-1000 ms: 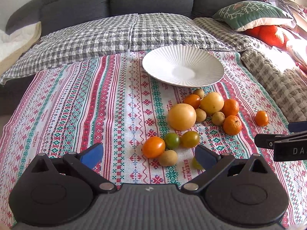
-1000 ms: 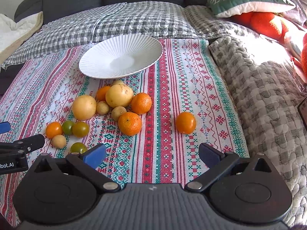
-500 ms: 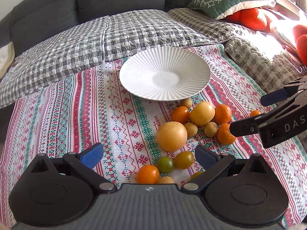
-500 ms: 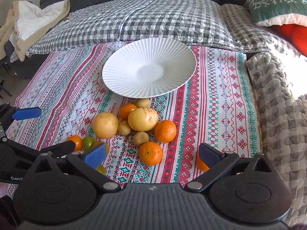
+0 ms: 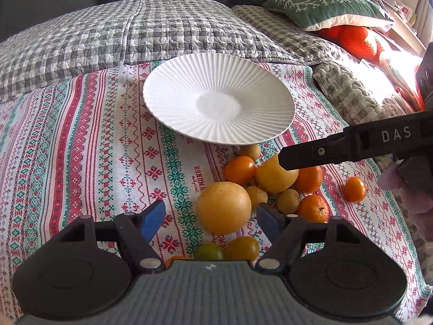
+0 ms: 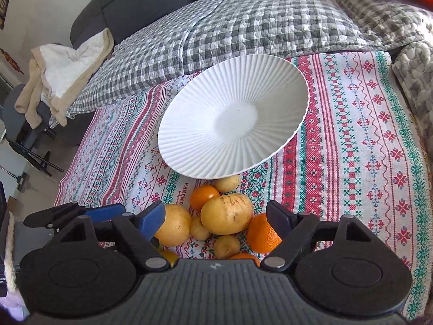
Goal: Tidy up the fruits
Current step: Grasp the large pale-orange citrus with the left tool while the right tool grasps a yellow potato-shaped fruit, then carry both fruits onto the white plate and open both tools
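An empty white ribbed plate lies on the patterned cloth; it also shows in the right wrist view. In front of it is a pile of fruits: a big round yellow fruit, an oval yellow fruit, oranges, small tomatoes and small tan fruits. My left gripper is open, low over the big yellow fruit. My right gripper is open, its fingers either side of the oval yellow fruit; one of its fingers crosses the left wrist view.
The striped patterned cloth lies over a grey checked quilt on a sofa. A green pillow and orange plush items lie at the right. A lone small orange sits right of the pile.
Both grippers have moved forward and down toward the fruit pile. The right gripper now straddles the oval yellow fruit; the left one is close over the big yellow fruit.
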